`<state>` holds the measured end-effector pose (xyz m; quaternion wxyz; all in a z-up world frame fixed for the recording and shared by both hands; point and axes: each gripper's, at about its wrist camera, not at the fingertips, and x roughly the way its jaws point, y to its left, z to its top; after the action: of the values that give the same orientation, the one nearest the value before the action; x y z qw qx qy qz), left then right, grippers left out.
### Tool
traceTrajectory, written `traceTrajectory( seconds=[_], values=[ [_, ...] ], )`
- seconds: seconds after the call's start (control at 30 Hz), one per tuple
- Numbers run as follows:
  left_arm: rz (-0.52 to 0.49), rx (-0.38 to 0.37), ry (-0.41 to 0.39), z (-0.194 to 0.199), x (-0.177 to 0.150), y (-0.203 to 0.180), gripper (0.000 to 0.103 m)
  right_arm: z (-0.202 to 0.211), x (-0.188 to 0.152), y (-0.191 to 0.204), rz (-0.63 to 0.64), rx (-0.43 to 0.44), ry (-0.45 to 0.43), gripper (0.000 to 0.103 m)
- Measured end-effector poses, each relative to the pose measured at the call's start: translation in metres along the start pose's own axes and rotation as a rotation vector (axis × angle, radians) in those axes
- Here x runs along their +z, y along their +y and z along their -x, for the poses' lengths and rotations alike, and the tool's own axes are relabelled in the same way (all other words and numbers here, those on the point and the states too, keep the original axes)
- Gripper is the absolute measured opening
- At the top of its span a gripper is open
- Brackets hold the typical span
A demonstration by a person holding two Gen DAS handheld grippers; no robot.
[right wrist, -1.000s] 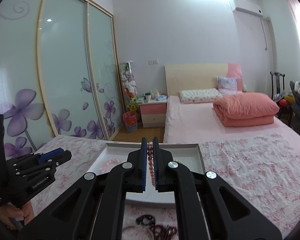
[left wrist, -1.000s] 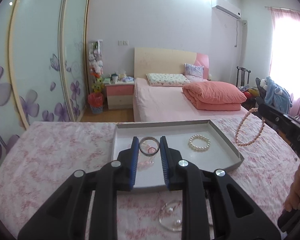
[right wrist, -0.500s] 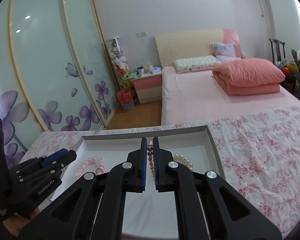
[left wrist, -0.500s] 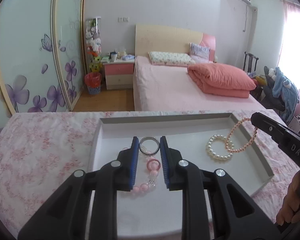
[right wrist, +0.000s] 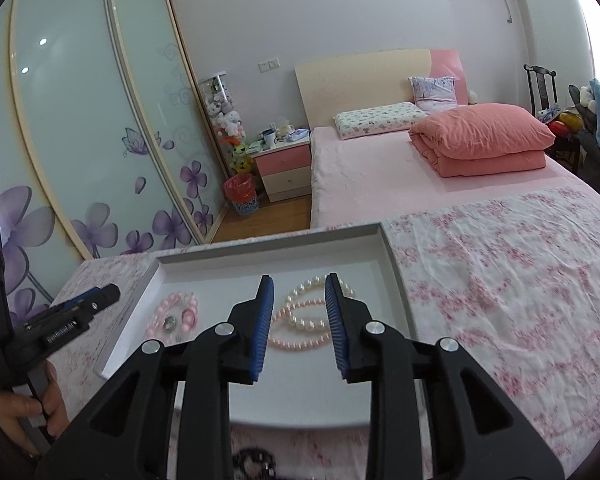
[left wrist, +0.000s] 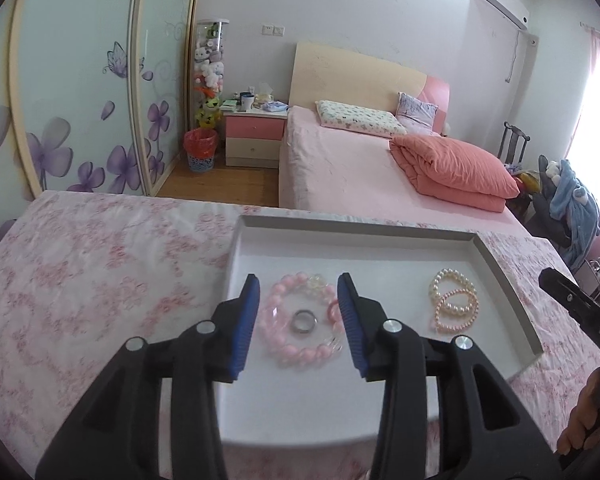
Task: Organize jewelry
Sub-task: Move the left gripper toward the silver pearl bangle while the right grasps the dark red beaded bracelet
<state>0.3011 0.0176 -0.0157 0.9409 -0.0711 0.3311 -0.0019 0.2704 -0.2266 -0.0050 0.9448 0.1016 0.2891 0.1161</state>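
A grey tray [left wrist: 500,264] lies on the floral cloth. In it a silver ring [left wrist: 303,320] lies inside a pink bead bracelet [left wrist: 284,350], with a small pink ring [left wrist: 332,311] beside it. A white pearl bracelet [left wrist: 454,279] and a pink pearl necklace [left wrist: 458,312] lie to the right. My left gripper [left wrist: 298,320] is open and empty above the ring. My right gripper [right wrist: 299,316] is open and empty above the pink pearl necklace [right wrist: 300,342] and white pearls [right wrist: 314,285]. The tray [right wrist: 392,256] and the pink bracelet [right wrist: 176,300] also show in the right wrist view.
Dark bead jewelry [right wrist: 256,460] lies on the cloth in front of the tray. The table's far edge faces a pink bed [left wrist: 380,176]. A wardrobe with flower doors [left wrist: 80,100] stands left. The floral cloth [right wrist: 520,280] stretches right of the tray.
Both grippers have opened. The left let the silver ring drop inside the pink bracelet. The right let the pink pearl necklace down beside the white pearls.
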Motion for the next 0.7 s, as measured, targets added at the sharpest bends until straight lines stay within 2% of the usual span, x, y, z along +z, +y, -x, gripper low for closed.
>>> traceTrajectory(
  seconds=[0.23, 0.6, 0.7],
  values=[
    [-0.049, -0.012, -0.004, 0.043, -0.036, 0.006, 0.047, 0.027, -0.029, -0.005, 0.047, -0.022, 0.064, 0.028],
    [-0.096, -0.077, 0.106, 0.069, -0.101, 0.002, 0.051, 0.050, -0.092, -0.002, 0.121, 0.021, 0.252, 0.028],
    [-0.115, -0.089, 0.120, 0.070, -0.110, -0.002, 0.057, 0.051, -0.104, 0.003, 0.159, 0.018, 0.287, 0.028]
  ],
)
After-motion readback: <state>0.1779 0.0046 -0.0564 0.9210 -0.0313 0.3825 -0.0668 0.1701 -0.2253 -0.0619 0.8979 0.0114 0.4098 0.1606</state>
